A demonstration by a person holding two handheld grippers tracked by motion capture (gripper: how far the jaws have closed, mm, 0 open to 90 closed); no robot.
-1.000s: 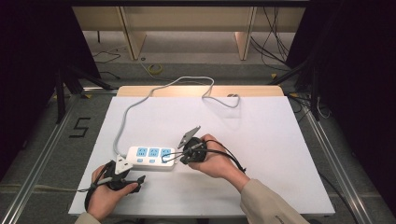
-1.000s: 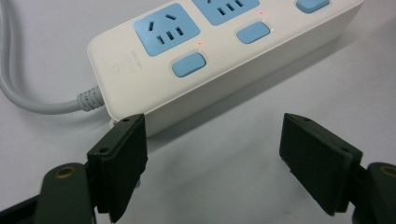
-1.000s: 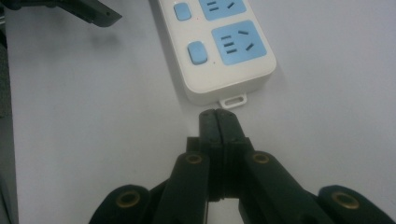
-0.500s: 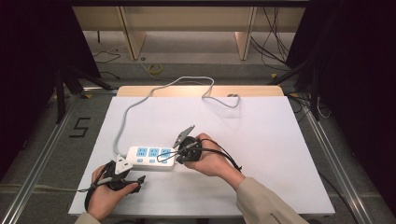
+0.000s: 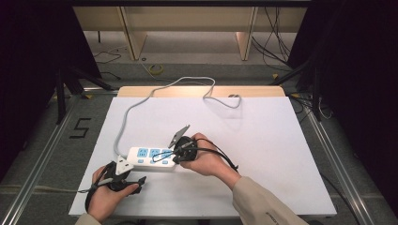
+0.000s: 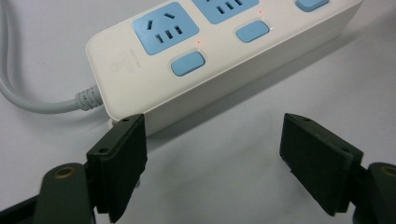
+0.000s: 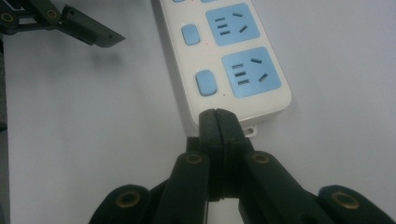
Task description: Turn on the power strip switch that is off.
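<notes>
Power strip (image 5: 151,157) lies flat on the white counter (image 5: 263,140), near the front-left, grey cord (image 5: 141,101) trailing off the far edge. Left tongs (image 6: 212,154) spread wide, empty, just beside the cord end. Right tongs (image 7: 218,122) pressed together (nothing between), tips at the strip's opposite end, by the last button (image 7: 206,83).

white table (image 5: 263,140); white power strip (image 5: 151,157), grey cord (image 5: 141,101)

A yellow cable coil (image 5: 156,69) lies on the floor beyond the table — near wooden legs (image 5: 132,35) (pale).
</notes>
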